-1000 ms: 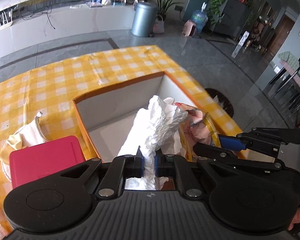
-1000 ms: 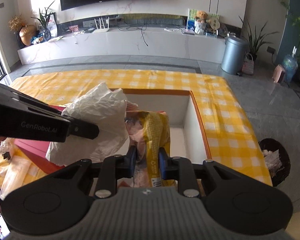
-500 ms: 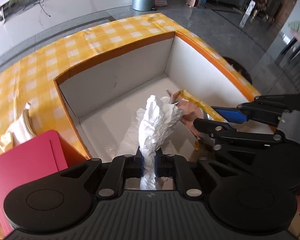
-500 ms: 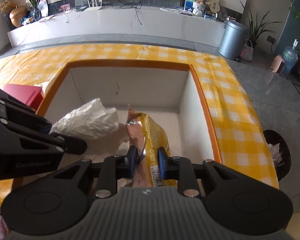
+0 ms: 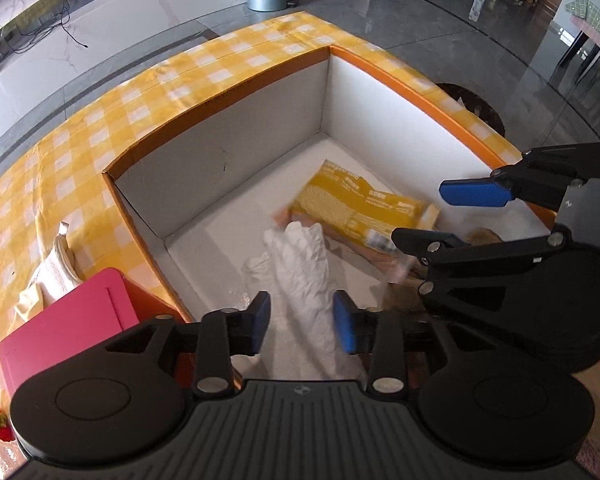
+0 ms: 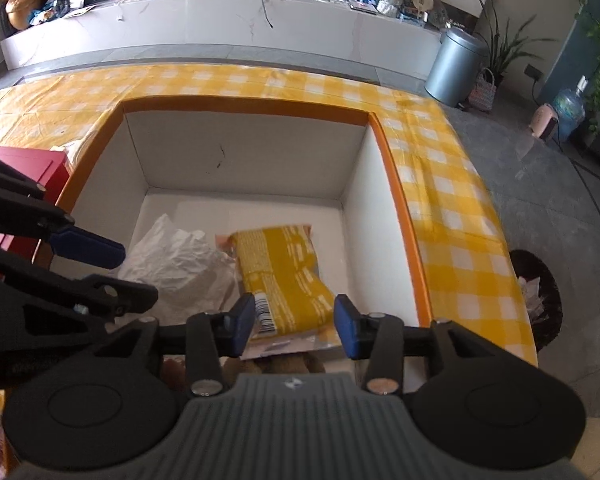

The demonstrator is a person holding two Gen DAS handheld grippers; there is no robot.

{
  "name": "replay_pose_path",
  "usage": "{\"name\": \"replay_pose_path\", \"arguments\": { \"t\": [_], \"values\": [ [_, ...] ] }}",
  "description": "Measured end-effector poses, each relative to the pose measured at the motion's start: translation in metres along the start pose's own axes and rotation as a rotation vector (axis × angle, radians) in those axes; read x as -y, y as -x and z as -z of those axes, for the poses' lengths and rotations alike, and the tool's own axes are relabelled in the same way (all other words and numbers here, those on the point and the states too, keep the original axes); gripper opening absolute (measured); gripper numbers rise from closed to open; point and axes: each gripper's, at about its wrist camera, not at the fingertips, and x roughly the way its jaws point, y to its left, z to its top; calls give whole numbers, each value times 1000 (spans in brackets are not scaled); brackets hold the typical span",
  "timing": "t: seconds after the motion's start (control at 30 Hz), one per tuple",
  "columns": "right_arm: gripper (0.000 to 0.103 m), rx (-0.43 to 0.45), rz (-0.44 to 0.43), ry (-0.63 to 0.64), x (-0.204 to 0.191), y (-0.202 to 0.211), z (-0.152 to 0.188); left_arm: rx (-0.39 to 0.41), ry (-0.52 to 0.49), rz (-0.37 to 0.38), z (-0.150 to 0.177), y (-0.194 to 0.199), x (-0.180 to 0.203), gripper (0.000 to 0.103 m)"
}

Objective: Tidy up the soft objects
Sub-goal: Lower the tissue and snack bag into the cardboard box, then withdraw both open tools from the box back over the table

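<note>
A crumpled white plastic bag lies on the floor of the white-lined, orange-rimmed box. My left gripper hangs over it with its jaws opening; the bag still stands between the pads, which no longer press on it. A yellow snack packet lies flat on the box floor beside the bag. My right gripper is above its near end, jaws opening, pads off the packet. Each gripper shows in the other's view, the right gripper and the left gripper.
A pink-red box sits left of the big box on the yellow checked tablecloth, with cream cloth behind it. Something brown and furry lies at the box's near edge. A black bin stands on the floor to the right.
Both grippers have sunk into the box and opened. The white bag and the yellow packet, held up before, now rest on the box floor.
</note>
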Motion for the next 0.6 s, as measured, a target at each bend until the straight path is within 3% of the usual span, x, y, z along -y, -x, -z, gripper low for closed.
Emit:
{"name": "replay_pose_path", "arguments": {
  "t": [0.07,0.13,0.27,0.4,0.6],
  "values": [
    [50,-1,4,-21,3,6,0,7,-13,-4,0,6,2,57],
    [59,1,19,-37,5,12,-1,17,-17,-1,0,12,2,60],
    [64,14,29,-63,7,30,0,45,-3,21,3,32,1,64],
    [64,21,33,-105,8,50,3,91,4,33,10,56,0,64],
    [64,91,46,-184,3,89,16,226,27,35,33,99,-2,64]
  ]
}}
